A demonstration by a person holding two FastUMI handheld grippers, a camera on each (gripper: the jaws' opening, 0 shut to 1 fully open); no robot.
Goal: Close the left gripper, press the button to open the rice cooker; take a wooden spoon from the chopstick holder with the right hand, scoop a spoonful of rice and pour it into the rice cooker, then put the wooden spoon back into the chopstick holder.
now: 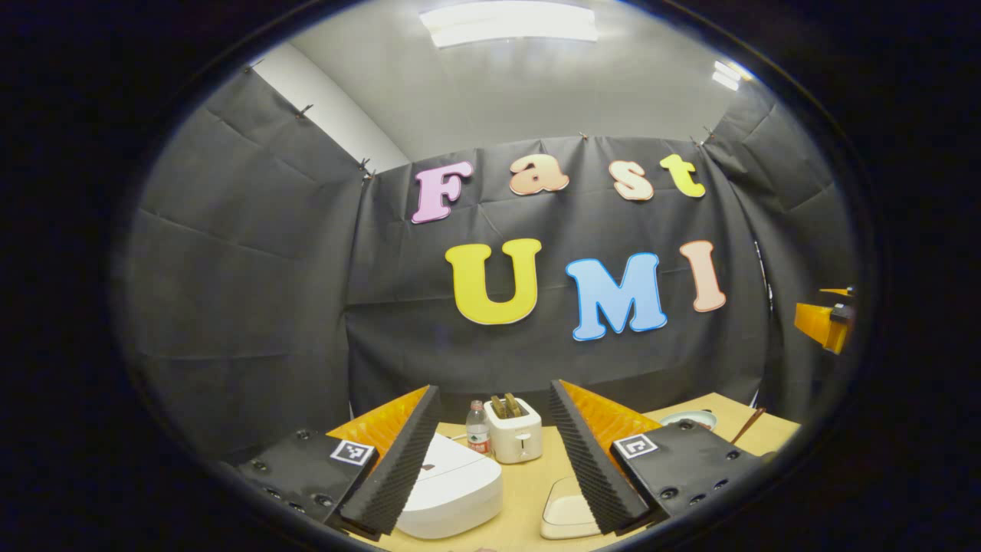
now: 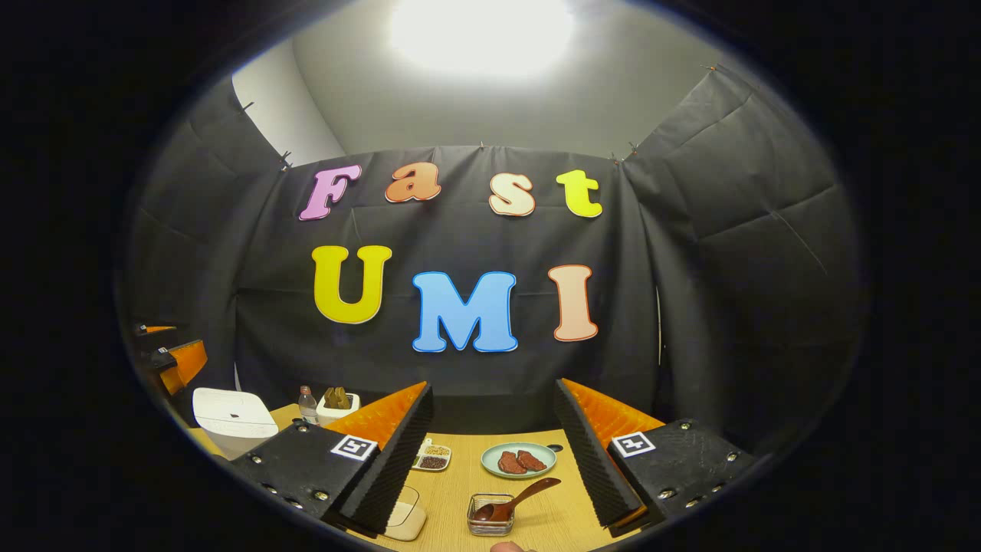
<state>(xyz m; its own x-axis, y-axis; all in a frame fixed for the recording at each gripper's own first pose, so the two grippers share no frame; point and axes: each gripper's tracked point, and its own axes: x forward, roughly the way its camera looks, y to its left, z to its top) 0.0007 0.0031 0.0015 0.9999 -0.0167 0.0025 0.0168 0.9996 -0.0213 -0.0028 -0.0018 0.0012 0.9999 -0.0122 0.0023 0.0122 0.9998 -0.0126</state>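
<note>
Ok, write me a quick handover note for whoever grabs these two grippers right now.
Left gripper: open, empty, held above the closed white rice cooker.
Right gripper: open, empty, held above the wooden spoon, which rests with its bowl in a small clear square container near the table's front edge.
A plate with reddish pieces sits behind the spoon.
Done: nothing yet; lid still down, spoon untouched.
Left: close left gripper, press the cooker button, take the spoon, scoop rice, pour it in, return the spoon.
</note>
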